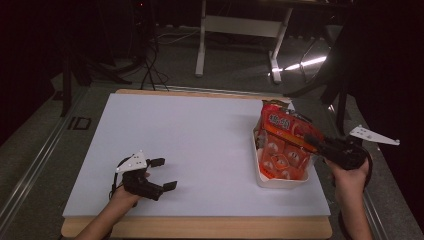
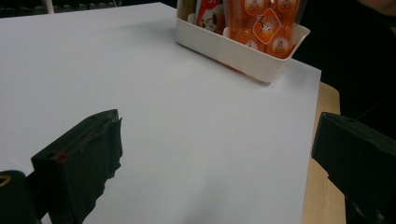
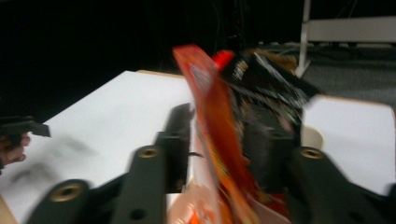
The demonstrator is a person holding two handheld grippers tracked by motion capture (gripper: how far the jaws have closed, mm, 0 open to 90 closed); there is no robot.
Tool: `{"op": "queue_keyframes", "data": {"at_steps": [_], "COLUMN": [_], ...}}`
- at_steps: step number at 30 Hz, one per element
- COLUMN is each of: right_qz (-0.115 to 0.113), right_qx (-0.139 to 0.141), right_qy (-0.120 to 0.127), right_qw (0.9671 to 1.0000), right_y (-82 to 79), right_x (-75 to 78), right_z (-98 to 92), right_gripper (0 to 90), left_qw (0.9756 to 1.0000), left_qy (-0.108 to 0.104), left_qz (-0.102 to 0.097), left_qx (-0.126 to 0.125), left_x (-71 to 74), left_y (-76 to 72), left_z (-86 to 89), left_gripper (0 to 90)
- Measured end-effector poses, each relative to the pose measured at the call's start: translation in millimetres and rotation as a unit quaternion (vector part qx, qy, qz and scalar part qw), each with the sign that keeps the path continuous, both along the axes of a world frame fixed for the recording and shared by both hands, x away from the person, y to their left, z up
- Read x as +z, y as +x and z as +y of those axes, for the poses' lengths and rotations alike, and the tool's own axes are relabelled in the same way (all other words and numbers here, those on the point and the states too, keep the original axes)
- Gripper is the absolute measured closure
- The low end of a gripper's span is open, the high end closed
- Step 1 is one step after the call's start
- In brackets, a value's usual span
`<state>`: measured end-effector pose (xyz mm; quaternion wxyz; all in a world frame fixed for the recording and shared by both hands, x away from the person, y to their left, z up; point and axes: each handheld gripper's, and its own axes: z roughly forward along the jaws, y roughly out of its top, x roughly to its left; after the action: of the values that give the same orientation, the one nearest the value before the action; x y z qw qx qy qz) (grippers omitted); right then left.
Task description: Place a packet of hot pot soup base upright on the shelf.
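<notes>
An orange snack bag (image 1: 286, 131) stands tilted in a white bin (image 1: 280, 183) at the table's right side. My right gripper (image 1: 313, 141) reaches it from the right and is shut on the bag's upper edge. In the right gripper view the orange snack bag (image 3: 214, 122) runs up between the two jaws of the right gripper (image 3: 223, 140), with a dark packet (image 3: 268, 80) just behind it. My left gripper (image 1: 165, 174) rests open on the white tabletop at the front left, nothing between its jaws. The left gripper view looks past the left gripper (image 2: 215, 149) to the white bin (image 2: 243, 52) and the orange snack bag (image 2: 262, 23).
The white board (image 1: 190, 145) lies on a wooden table whose edge (image 1: 200, 227) runs along the front. Another red packet (image 2: 208, 16) sits in the bin's far end. Beyond the table stand white desk legs (image 1: 201, 40) and cables on a grey floor.
</notes>
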<state>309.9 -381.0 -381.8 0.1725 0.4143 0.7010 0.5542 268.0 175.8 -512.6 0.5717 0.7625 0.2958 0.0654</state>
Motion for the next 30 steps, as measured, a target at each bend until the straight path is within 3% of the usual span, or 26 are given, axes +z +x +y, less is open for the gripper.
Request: {"op": "queue_keyframes", "data": {"at_steps": [7,11,15,20,26,30], "right_qz": [-0.060,-0.090,-0.099,-0.085,-0.048,-0.036], "right_qx": [0.021,0.044,0.061,0.092,0.124,0.139], "right_qy": [-0.006,-0.011,-0.017,-0.021,-0.023,-0.023], "right_qw": [0.9979,0.9949,0.9930,0.9919,0.9909,0.9894], "right_y": [-20.0,-33.2,-39.4,-41.2,-34.7,-32.2], "right_x": [39.4,55.8,59.4,47.9,15.7,3.7], "right_z": [25.7,44.6,57.3,77.6,102.7,110.1], "right_gripper": [41.2,38.9,37.5,32.3,22.3,17.6], "left_qw": [1.0000,1.0000,1.0000,1.0000,1.0000,1.0000], "left_qy": [0.001,-0.001,-0.001,0.000,-0.002,-0.002], "left_qz": [-0.001,-0.001,-0.003,-0.001,-0.002,-0.002], "left_qx": [0.000,0.000,-0.001,-0.002,-0.002,-0.002], "left_x": [-0.2,0.3,0.8,0.2,0.0,0.1], "left_y": [-0.5,-1.2,-1.2,-1.7,-1.6,-1.7], "left_z": [-0.2,0.3,0.7,-0.1,0.5,0.6], "left_gripper": [2.4,2.4,2.4,2.4,2.4,2.4]}}
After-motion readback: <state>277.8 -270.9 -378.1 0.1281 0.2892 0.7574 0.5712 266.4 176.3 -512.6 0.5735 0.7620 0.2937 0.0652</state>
